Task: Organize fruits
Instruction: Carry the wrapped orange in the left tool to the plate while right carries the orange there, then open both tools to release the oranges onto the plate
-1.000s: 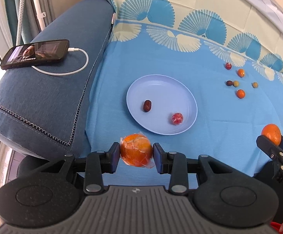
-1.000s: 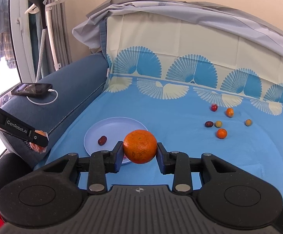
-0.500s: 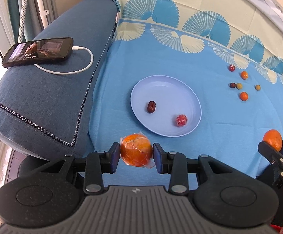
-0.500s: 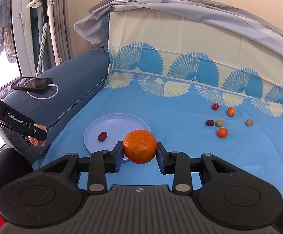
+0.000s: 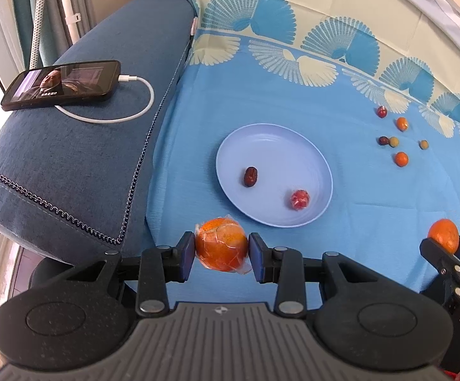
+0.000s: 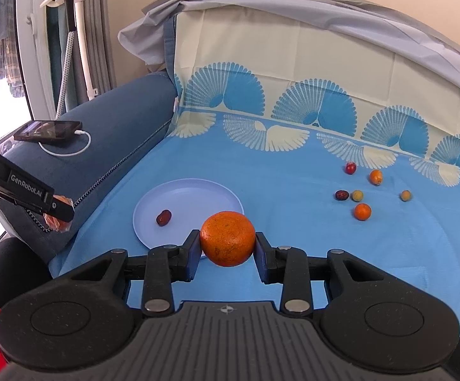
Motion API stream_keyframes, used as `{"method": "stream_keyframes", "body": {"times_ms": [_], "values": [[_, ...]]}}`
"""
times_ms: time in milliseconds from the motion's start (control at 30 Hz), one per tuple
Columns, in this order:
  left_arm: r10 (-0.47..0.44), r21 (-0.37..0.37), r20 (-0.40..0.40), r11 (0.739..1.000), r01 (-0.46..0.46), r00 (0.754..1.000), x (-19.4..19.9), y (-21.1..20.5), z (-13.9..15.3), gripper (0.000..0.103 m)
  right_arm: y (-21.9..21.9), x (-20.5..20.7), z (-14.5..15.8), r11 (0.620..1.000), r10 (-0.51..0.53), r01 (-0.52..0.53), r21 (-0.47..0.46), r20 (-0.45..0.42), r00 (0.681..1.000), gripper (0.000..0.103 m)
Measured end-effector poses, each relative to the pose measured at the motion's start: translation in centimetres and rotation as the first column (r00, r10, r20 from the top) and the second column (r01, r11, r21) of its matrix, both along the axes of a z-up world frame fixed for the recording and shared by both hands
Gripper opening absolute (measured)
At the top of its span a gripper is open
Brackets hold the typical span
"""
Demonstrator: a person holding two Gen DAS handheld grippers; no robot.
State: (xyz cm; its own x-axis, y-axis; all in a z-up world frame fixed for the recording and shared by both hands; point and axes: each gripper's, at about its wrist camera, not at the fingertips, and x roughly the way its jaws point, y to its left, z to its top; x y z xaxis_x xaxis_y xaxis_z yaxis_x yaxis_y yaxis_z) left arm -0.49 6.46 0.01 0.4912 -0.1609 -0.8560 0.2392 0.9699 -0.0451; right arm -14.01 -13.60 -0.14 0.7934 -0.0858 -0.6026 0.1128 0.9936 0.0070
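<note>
My left gripper (image 5: pixel 222 255) is shut on a plastic-wrapped orange (image 5: pixel 222 247), held just short of the near rim of a pale blue plate (image 5: pixel 274 146). On that plate lie a dark date (image 5: pixel 250 177) and a wrapped red fruit (image 5: pixel 300 200). My right gripper (image 6: pixel 227 247) is shut on a bare orange (image 6: pixel 227 238), in front of the plate (image 6: pixel 195 192). Each gripper shows in the other view: the right one (image 5: pixel 444 247) at the far right, the left one (image 6: pixel 60 211) at the left. Several small fruits (image 5: pixel 400 158) lie scattered on the blue cloth at the right.
A dark blue sofa arm (image 5: pixel 80 146) runs along the left, with a phone (image 5: pixel 61 84) and its white charging cable (image 5: pixel 137 108) on top. The blue fan-patterned cloth (image 6: pixel 293 171) covers the seat and back. A pole stand (image 6: pixel 71 31) rises behind the arm.
Both views have crept slightly, so the plate and the small fruits sit a little further right and lower in the left wrist view. Both oranges stay gripped.
</note>
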Motion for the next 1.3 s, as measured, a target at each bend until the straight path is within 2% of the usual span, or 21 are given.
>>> {"method": "stream_keyframes", "body": {"times_ms": [300, 600, 733, 900, 1033, 1300], "values": [[0.003, -0.023, -0.031, 1.0, -0.003, 1.0, 1.8, 0.4, -0.9, 0.04, 0.6, 2.0, -0.5, 1.0, 0.028, -0.028, -0.012, -0.033, 0.999, 0.037], [-0.038, -0.044, -0.04, 0.998, 0.036, 0.998, 4.8, -1.3, -2.4, 0.04, 1.3, 5.8, -2.2, 0.998, 0.062, -0.064, -0.027, -0.067, 0.996, 0.037], [-0.063, -0.07, -0.061, 0.996, 0.059, 0.996, 7.0, -2.6, -3.5, 0.04, 1.0, 8.7, -3.7, 0.997, 0.068, -0.071, -0.023, -0.107, 0.992, 0.037], [-0.086, -0.05, -0.069, 0.995, 0.083, 0.994, 10.2, -4.5, -5.4, 0.04, 0.3, 12.1, -6.3, 0.996, 0.078, -0.084, -0.029, -0.169, 0.983, 0.037], [-0.099, -0.071, -0.104, 0.993, 0.092, 0.99, 12.5, -5.4, -7.2, 0.04, -0.3, 14.4, -8.0, 0.996, 0.077, -0.084, -0.028, -0.204, 0.976, 0.037], [-0.117, -0.025, -0.136, 0.993, 0.114, 0.984, 15.6, -7.5, -10.8, 0.041, -0.7, 18.1, -10.8, 0.994, 0.1, -0.108, -0.017, -0.267, 0.958, 0.037]]}}
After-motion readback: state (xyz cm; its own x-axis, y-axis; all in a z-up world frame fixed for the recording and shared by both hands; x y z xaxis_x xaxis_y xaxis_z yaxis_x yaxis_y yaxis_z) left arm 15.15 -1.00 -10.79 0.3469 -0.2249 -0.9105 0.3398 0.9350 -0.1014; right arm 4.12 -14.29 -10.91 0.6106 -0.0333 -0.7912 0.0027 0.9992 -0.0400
